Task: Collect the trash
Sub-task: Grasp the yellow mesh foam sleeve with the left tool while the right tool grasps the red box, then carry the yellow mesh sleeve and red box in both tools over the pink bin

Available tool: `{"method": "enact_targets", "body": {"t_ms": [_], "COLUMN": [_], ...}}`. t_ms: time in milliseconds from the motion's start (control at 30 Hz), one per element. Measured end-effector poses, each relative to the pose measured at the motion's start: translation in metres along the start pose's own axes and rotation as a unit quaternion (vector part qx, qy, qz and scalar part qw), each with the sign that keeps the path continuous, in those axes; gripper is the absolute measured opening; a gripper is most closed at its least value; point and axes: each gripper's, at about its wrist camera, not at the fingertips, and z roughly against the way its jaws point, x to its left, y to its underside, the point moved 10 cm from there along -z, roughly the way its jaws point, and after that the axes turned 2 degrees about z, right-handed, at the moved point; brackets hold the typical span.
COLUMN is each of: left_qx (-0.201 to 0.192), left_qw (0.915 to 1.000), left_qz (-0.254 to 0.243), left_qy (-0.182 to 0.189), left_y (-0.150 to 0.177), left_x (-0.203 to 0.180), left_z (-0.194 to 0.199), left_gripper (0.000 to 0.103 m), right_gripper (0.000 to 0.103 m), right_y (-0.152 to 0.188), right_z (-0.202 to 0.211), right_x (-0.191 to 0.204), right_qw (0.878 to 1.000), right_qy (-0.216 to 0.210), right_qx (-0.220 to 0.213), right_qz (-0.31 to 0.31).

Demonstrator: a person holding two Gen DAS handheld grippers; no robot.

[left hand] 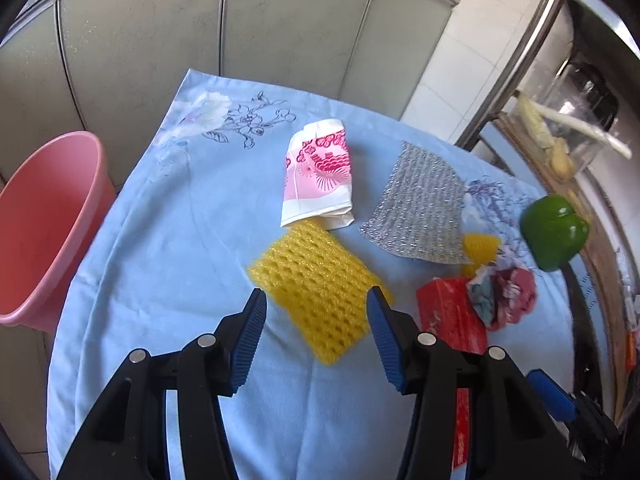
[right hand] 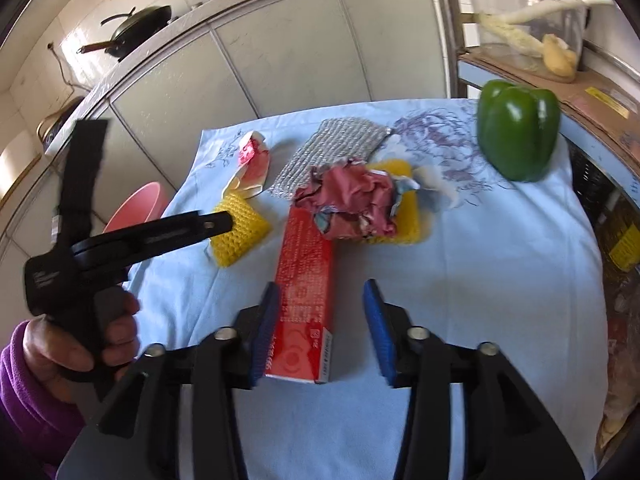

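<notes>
We've got both grippers over the blue cloth (left hand: pixel 168 264), w/ the red box (right hand: pixel 306 280) as our ref pt. Left gripper (left hand: pixel 317 300) is wide open, nothing b/w its jaws, hovering over the near end of the yellow foam net (left hand: pixel 320 288), which lies just left of the box in the left wrist view. Right gripper (right hand: pixel 320 292) is open too; the box's near end sits b/w the pads, closer to the left pad, but we can't see either pad pressing on it, so not gripped yet.

Beyond the box's far end: crumpled wrapper (right hand: pixel 352 204) touching it, atop a 2nd yellow net (right hand: pixel 404 208). Further back a silver mesh sheet (right hand: pixel 340 148) and the pink-white paper packet (left hand: pixel 320 172). Green pepper (right hand: pixel 518 132) is well off to the right, prob not trash. Pink bin (left hand: pixel 44 224) is far left of the box, off the cloth edge.

Handling, our guess: the net is v. light, soft, squashy – pinch across the short width near the end, it'll compress. Box is light thin card, stiff-ish but crushable; take it across the narrow sides near the end, w/o hard squeeze. Wrapper may snag & tumble off
</notes>
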Motion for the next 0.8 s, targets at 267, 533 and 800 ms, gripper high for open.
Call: {"method": "enact_targets", "body": {"t_ms": [267,533,800], "left_qx": [-0.01,-0.032,-0.062], "left_qw": [0.9997,0.9984,0.9967], "left_qz": [-0.015,-0.047,-0.048], "left_qy": [-0.017,0.004,0.022], "left_y": [0.003,0.008,0.018], "left_x": [-0.005,-0.007,0.026], "left_z": [-0.012,0.012,0.058], "left_gripper": [0.029,0.007,0.007], "right_gripper": [0.049,0.049,0.049], "right_y": [0.004,0.007,0.006], "right_z": [-0.024,-0.032,-0.044], "right_x": [0.01,0.02,0.03], "right_qw": [0.999,0.998,0.998], "right_qy": [-0.002,0.023,0.009], "right_qx": [0.032,0.034,0.052], "right_qz": [0.022,0.047,0.025]}}
